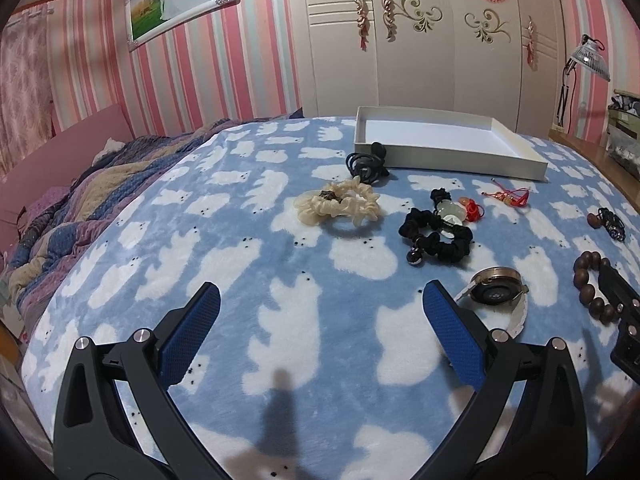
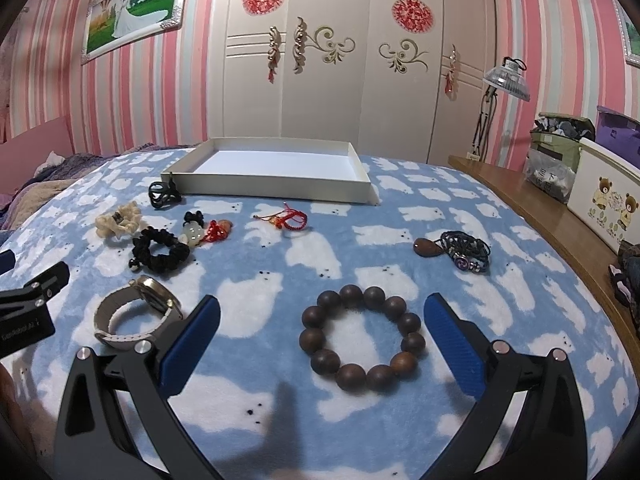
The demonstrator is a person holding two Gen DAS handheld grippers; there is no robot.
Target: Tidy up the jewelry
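A white tray [image 1: 516, 162] [image 2: 280, 190] sits far back on the blue bear blanket. Jewelry lies loose in front of it: black hair ties [image 1: 366, 162], a cream scrunchie [image 1: 340, 202], a black scrunchie [image 1: 440, 236], a jade pendant [image 1: 450, 210], a red cord charm [image 2: 286, 218], a watch [image 1: 496, 290] [image 2: 140, 312], a brown bead bracelet [image 2: 362, 338] and a dark cord bracelet [image 2: 466, 250]. My left gripper [image 1: 320, 300] is open and empty, left of the watch. My right gripper [image 2: 322, 312] is open and empty, its fingers on either side of the bead bracelet.
A rumpled striped quilt [image 1: 80, 200] lies at the left of the bed. A wooden ledge [image 2: 540, 216] runs along the right with boxes [image 2: 608, 196] and a lamp [image 2: 506, 80]. A white wardrobe [image 2: 320, 60] stands behind the bed.
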